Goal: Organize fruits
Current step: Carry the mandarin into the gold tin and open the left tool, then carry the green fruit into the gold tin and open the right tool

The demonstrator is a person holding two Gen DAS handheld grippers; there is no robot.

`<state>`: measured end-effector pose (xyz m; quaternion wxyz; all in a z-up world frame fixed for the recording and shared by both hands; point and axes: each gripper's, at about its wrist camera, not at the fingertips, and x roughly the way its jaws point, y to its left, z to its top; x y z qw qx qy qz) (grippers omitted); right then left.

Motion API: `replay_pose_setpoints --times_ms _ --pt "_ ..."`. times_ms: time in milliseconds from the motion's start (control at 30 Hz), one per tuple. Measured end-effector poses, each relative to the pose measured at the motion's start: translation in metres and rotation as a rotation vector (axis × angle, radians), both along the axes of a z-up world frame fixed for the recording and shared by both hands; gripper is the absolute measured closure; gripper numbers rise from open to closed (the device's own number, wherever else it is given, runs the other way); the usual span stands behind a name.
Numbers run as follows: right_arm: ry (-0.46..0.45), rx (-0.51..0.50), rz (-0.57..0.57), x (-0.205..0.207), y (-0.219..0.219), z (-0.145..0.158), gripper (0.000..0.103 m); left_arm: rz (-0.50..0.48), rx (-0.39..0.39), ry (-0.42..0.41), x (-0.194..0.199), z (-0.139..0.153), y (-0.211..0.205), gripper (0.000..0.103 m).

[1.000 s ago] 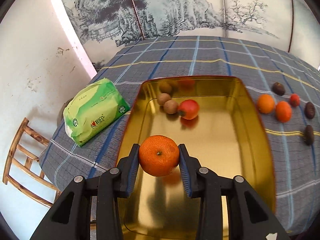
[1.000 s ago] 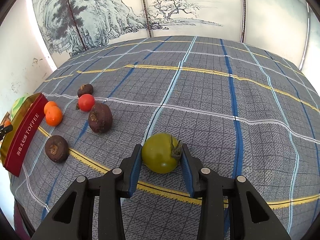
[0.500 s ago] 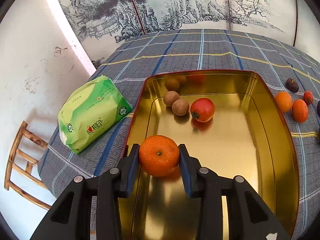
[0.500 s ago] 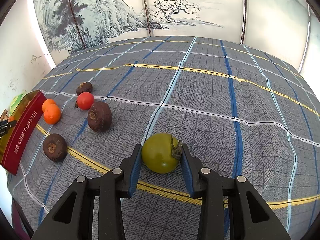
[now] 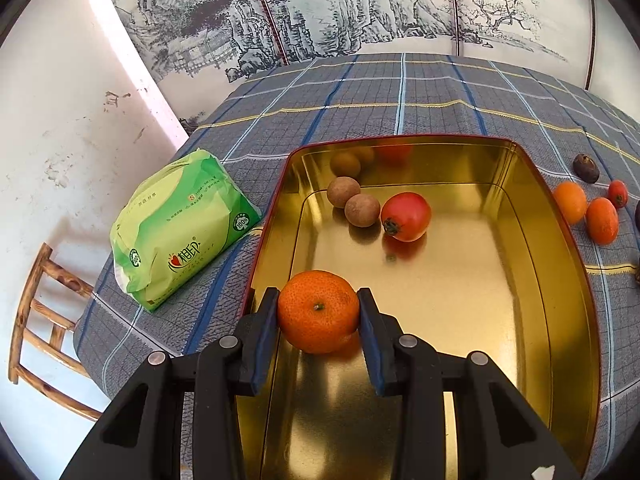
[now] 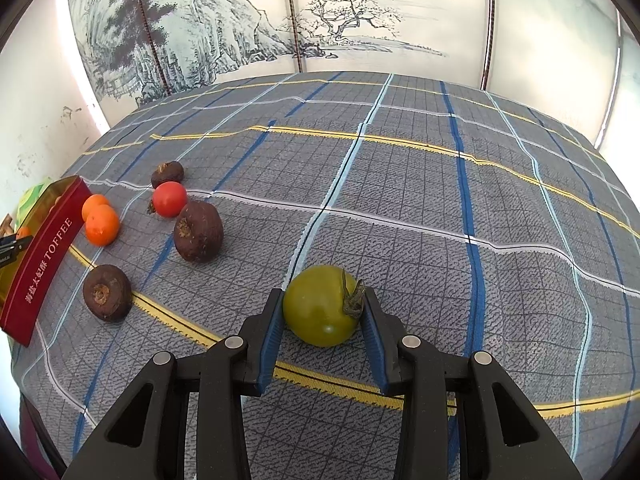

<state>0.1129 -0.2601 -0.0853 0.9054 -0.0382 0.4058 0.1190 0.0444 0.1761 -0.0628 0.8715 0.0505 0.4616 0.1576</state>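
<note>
My left gripper (image 5: 319, 312) is shut on an orange mandarin (image 5: 318, 311), held just over the near left corner of the gold tin (image 5: 560, 264). Inside the tin lie two brown longans (image 5: 353, 202) and a red tomato (image 5: 406, 216). My right gripper (image 6: 323, 308) is shut on a green tomato (image 6: 320, 305) that sits low on the checked cloth. Left of it lie two mandarins (image 6: 101, 222), a small red tomato (image 6: 169, 199) and three dark brown fruits (image 6: 198, 236). The tin's red side (image 6: 40, 256) reads TOFFEE.
A green tissue pack (image 5: 180, 228) lies on the cloth left of the tin. A wooden chair (image 5: 40, 320) stands beyond the table's left edge. Painted screen panels (image 6: 320, 20) close off the back. Loose fruit (image 5: 584, 208) lies right of the tin.
The left gripper with the mandarin has shifted a little further over the tin and lower, so the tin looks larger. The right gripper and green tomato have not moved.
</note>
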Motion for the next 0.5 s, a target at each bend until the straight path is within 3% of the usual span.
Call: replay_pose_setpoints --times_ms 333,500 --pt "-0.001 -0.003 0.0 -0.001 0.001 0.0 0.064 -0.002 0.027 -0.011 -0.002 0.003 -0.004 0.065" --pt "-0.001 -0.006 0.0 0.0 0.001 0.0 0.064 -0.007 0.027 -0.057 -0.01 0.012 -0.01 0.063"
